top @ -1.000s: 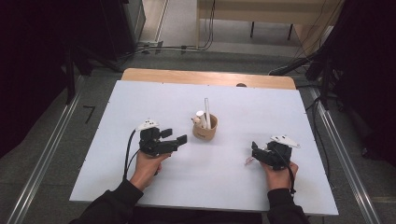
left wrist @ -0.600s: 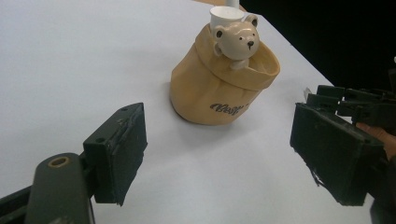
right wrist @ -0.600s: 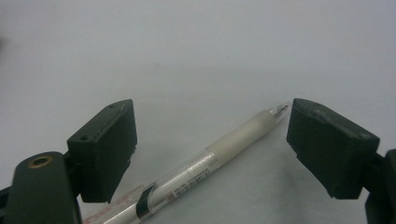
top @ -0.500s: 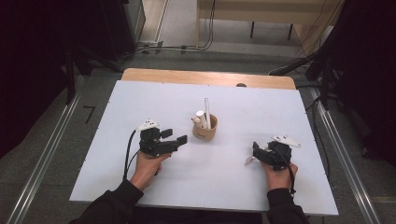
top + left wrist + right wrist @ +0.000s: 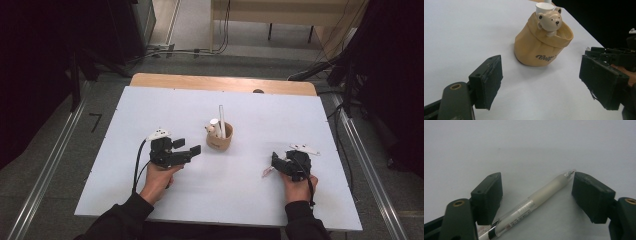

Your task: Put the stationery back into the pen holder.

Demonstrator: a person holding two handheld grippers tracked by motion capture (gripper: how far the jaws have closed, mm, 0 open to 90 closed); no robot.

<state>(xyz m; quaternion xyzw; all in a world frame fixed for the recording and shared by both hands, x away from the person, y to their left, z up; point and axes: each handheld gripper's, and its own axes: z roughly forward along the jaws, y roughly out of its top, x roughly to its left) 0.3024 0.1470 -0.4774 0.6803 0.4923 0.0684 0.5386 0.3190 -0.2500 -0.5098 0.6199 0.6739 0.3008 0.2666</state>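
Observation:
A tan pouch-shaped pen holder (image 5: 220,136) (image 5: 541,46) with a bear figure (image 5: 549,21) stands mid-table and holds a white stick and a white tube. My left gripper (image 5: 191,151) (image 5: 551,82) is open to its left, aimed at it, a short gap away. Near the right front my right gripper (image 5: 274,162) (image 5: 536,197) is open and lowered over a clear pen (image 5: 529,205) (image 5: 268,171) that lies diagonally on the table between the jaws, its tip near the right jaw.
The white table top (image 5: 165,110) has a wooden strip (image 5: 220,82) along its far edge. Cables trail from both grippers. Dark floor and metal rails flank the table.
The right gripper has shifted slightly left and down over the pen. The left gripper has stayed in place.

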